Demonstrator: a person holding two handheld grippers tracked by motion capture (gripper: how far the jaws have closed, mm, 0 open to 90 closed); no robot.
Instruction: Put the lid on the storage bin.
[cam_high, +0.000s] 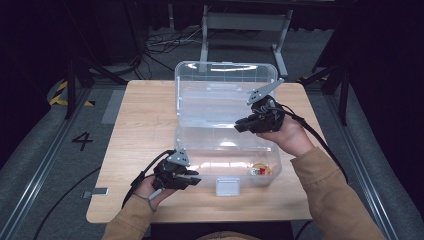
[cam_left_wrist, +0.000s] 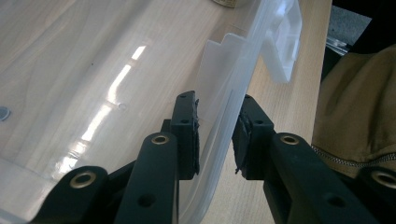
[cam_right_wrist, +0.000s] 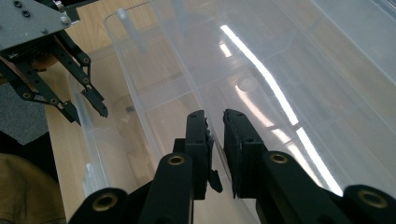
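Observation:
A clear plastic box (cam_high: 200, 172) stands on the wooden table with its hinged lid (cam_high: 220, 95) raised at the back. My left gripper (cam_high: 195, 180) sits at the box's front left corner. In the left gripper view its jaws (cam_left_wrist: 217, 121) straddle the front wall (cam_left_wrist: 224, 93), with the pads against the rim. My right gripper (cam_high: 240, 125) holds the lid's right edge. In the right gripper view its jaws (cam_right_wrist: 215, 126) stand narrow on the lid's thin edge (cam_right_wrist: 289, 70). The left gripper (cam_right_wrist: 88, 114) also shows there, at the upper left.
A small orange and yellow object (cam_high: 261, 170) lies inside the box at the front right. A white latch (cam_high: 226, 186) hangs from the front wall. Bare table top (cam_high: 145, 115) lies left of the box. Beyond the table stands a metal frame (cam_high: 245, 22).

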